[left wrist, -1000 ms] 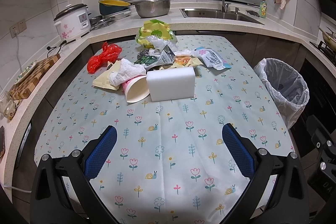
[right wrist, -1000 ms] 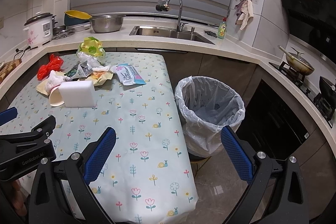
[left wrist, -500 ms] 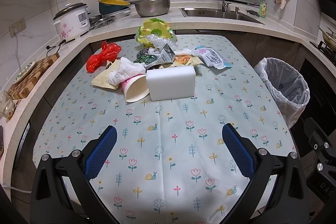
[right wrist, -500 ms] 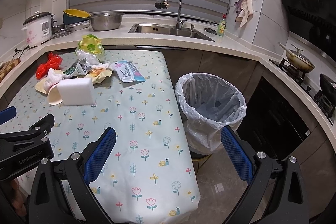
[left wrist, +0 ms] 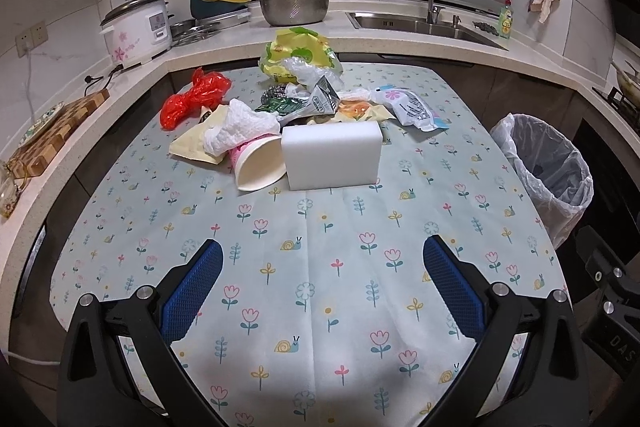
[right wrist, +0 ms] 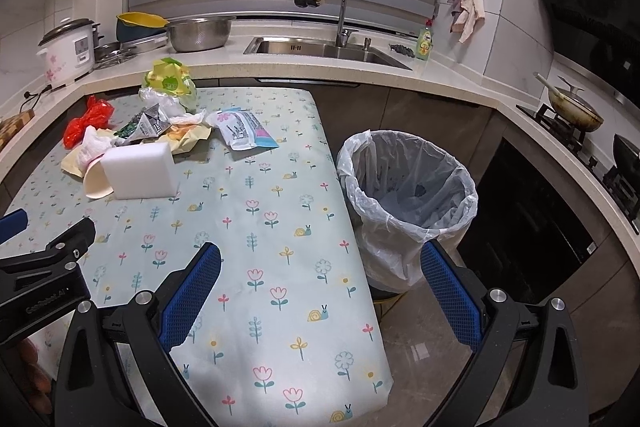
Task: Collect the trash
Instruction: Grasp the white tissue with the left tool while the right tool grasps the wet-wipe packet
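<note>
A heap of trash lies on the far half of the flowered table (left wrist: 320, 287): a white foam block (left wrist: 331, 155), a tipped paper cup (left wrist: 256, 163) with a crumpled tissue (left wrist: 240, 129), a red plastic bag (left wrist: 192, 99), a yellow-green bag (left wrist: 296, 53), a carton (left wrist: 320, 99) and a white-blue wrapper (left wrist: 414, 109). My left gripper (left wrist: 318, 279) hovers open over the near table, well short of the heap. My right gripper (right wrist: 318, 281) is open above the table's right edge, with the lined trash bin (right wrist: 408, 195) just beyond it.
The bin (left wrist: 548, 171) stands on the floor at the table's right side. A counter wraps around behind with a rice cooker (left wrist: 136, 27), steel bowl (left wrist: 294, 7), sink (right wrist: 324, 49) and stove with pan (right wrist: 572, 107). A cutting board (left wrist: 52, 135) lies left.
Both grippers have drifted slightly; the left wrist view has pulled back and risen a little. The trash has not moved and both grippers stay open.
</note>
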Demonstrator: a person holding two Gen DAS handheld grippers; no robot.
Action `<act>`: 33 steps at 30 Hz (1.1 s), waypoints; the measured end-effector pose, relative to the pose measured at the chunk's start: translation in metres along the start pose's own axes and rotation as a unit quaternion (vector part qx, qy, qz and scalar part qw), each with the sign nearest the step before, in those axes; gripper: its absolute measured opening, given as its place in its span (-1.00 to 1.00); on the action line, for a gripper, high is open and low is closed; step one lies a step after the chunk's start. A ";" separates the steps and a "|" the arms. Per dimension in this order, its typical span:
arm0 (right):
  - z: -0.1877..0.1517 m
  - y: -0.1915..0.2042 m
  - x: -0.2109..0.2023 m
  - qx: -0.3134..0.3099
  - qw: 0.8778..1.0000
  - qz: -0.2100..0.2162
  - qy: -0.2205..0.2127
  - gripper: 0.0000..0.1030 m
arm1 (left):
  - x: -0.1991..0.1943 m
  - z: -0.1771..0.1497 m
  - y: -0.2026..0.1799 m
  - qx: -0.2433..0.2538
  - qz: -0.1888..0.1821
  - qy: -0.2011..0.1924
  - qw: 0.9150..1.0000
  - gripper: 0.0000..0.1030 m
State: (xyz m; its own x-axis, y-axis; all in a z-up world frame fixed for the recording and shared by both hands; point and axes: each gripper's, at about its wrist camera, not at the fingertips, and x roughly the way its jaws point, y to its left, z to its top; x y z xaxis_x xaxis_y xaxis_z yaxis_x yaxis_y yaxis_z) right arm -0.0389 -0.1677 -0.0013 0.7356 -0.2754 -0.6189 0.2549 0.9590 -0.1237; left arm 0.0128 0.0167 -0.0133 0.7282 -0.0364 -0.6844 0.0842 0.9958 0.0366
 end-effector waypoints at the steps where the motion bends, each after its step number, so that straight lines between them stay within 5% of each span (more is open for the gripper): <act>1: 0.000 0.001 0.002 0.001 1.000 0.002 0.002 0.87 | 0.002 0.000 0.002 -0.002 -0.003 0.002 1.000 0.86; 19: 0.023 0.042 0.044 -0.017 0.999 0.026 0.018 0.86 | 0.044 0.021 0.055 -0.035 0.014 0.029 0.999 0.86; 33: 0.089 0.045 0.118 0.023 0.999 0.036 0.018 0.86 | 0.094 0.083 0.098 -0.066 0.023 0.015 0.997 0.86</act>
State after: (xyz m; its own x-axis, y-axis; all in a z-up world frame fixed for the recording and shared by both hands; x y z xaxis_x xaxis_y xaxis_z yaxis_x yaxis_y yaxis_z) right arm 0.1154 -0.1629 -0.0109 0.7303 -0.2024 -0.6525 0.2315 0.9719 -0.0425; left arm 0.1456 0.1036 -0.0135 0.7086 0.0100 -0.7056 -0.0408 0.9988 -0.0268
